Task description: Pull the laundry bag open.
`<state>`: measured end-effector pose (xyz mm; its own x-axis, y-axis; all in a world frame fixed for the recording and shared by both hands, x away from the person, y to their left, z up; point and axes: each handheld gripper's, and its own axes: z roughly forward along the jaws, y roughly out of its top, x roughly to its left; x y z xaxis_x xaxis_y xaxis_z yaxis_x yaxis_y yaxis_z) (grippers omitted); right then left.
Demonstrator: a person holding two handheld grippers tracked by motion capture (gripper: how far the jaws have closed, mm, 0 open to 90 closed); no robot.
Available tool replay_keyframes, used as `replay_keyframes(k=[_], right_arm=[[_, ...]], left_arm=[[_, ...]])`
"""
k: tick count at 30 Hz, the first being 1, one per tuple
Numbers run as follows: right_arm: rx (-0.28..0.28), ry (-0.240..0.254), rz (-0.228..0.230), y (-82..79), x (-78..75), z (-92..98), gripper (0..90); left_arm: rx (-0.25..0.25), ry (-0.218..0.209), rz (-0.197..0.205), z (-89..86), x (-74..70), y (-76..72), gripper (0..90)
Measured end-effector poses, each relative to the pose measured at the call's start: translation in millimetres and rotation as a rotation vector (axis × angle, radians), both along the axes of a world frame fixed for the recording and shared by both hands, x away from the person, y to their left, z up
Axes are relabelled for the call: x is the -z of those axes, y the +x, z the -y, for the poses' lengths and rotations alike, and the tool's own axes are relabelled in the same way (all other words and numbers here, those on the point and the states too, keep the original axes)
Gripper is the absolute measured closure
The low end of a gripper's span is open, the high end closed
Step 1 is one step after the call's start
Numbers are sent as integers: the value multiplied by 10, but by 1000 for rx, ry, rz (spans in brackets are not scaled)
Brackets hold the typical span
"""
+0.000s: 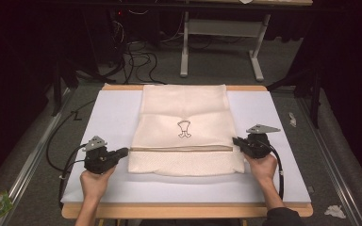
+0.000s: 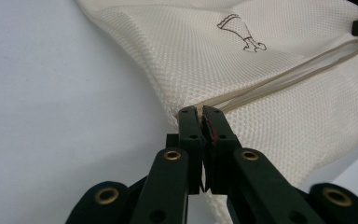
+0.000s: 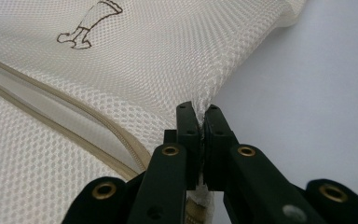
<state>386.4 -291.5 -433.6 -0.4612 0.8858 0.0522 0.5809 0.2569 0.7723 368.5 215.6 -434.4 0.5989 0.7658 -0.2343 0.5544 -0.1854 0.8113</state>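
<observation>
Dark room all around, cables on the grey floor at the far side, and before us a white sheet spread over a wooden table. On the middle of the sheet lies a cream mesh bag, flat, with a small drawing on it and a zip running left to right across its near part.

We have the bag pinched at both side edges, level with the zip. Our left gripper has its jaws together on the left edge of the mesh, right at the end of the zip; our right gripper has its jaws clamped on the right edge the same way.

To do this well, we judge that both hands should rise and move together, keeping the line between them taut so the mesh neither sags nor twists, and the pinch firm, since little cloth sits between the pads.

Both hands lie low near the sheet, forearms coming in from the near edge, the grippers angled inward toward each other.
</observation>
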Motion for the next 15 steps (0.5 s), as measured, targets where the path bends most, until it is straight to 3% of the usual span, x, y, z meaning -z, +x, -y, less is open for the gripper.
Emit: replay_keyframes(k=[3,6,9,15], right_arm=[[-1,-9,1,-8,-3,-6,887],[-1,-15,-1,-16,1,-11,887],[-2,-11,-3,-43,1,2,887],[-5,15,-25,-62,-17,58,884]], left_arm=[[-6,29,4,23,25,8,877],[-33,104,3,60,54,17,876],[-30,168,27,128,51,-12,876],[-10,95,-2,85,-5,1,874]])
